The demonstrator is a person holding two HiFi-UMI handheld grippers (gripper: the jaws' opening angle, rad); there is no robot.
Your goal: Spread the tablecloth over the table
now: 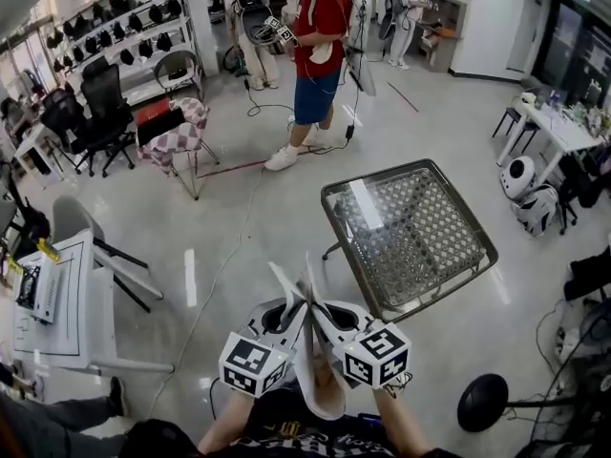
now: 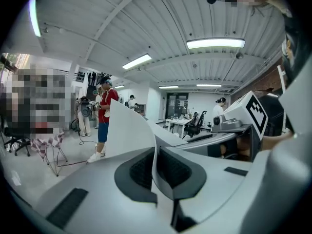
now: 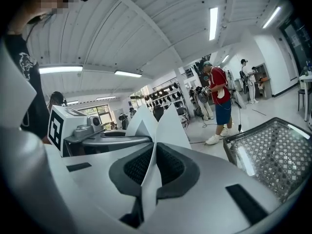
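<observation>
The white tablecloth (image 1: pixel 318 380) hangs bunched between my two grippers, low in the head view, close in front of the person holding them. My left gripper (image 1: pixel 289 305) is shut on a corner of the cloth, which stands up past its jaws in the left gripper view as the tablecloth (image 2: pixel 129 130). My right gripper (image 1: pixel 321 309) is shut on another part of it, seen as pointed folds of the tablecloth (image 3: pixel 168 123) in the right gripper view. The two grippers sit side by side, almost touching. The table (image 1: pixel 410 232), with a bare metal mesh top, stands ahead and to the right.
A person in a red shirt (image 1: pixel 320 27) stands beyond the table, with cables on the floor nearby. A chair with a checked cloth (image 1: pixel 181 132) is at the back left, a white desk (image 1: pixel 57 303) at the left, and a black round stool (image 1: pixel 485 404) at the lower right.
</observation>
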